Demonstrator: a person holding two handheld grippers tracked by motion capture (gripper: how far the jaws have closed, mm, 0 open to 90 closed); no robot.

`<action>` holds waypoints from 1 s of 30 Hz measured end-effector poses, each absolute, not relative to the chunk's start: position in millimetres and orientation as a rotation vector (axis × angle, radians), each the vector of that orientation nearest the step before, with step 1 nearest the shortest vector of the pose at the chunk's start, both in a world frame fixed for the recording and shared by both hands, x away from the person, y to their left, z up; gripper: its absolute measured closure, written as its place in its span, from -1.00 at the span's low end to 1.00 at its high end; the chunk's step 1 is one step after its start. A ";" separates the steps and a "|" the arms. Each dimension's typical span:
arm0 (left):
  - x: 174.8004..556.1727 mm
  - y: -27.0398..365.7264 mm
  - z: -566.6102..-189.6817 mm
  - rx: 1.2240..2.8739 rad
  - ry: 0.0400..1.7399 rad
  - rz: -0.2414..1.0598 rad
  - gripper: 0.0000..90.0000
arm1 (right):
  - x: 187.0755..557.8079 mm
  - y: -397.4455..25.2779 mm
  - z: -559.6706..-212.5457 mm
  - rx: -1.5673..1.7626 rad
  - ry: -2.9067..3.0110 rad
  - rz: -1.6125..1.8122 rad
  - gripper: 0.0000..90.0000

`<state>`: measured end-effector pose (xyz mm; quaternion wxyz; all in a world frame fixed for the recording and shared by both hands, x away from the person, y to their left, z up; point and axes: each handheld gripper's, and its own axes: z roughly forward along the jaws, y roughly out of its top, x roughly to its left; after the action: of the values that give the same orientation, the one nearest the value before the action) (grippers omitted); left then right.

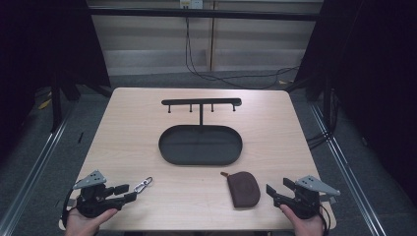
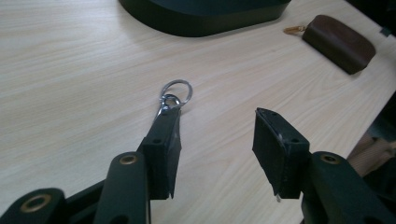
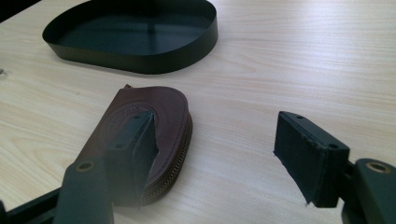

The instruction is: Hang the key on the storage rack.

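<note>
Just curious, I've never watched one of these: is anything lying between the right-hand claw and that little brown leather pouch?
Nothing visible. The right gripper, jaws open, sits beside the brown leather zip pouch with bare wooden table between them.

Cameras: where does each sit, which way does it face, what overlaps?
High view: above the person's side, looking forward and down at the table; shows both hands, left gripper, right gripper.
Left gripper view: along its open fingers toward the key clip.
Right gripper view: along open fingers over the brown pouch.
Shared: black tray, pouch.
</note>
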<state>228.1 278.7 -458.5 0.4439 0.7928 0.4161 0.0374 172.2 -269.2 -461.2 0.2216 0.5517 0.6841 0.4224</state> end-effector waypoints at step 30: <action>228.2 268.6 -448.5 2.126 1.026 0.073 0.10 | 176.7 -271.6 -464.0 1.564 1.916 1.204 -0.39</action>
<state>228.2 268.6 -448.5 0.3801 0.8326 0.4019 0.0286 176.7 -271.6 -464.0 0.1940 0.5578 0.6833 0.4294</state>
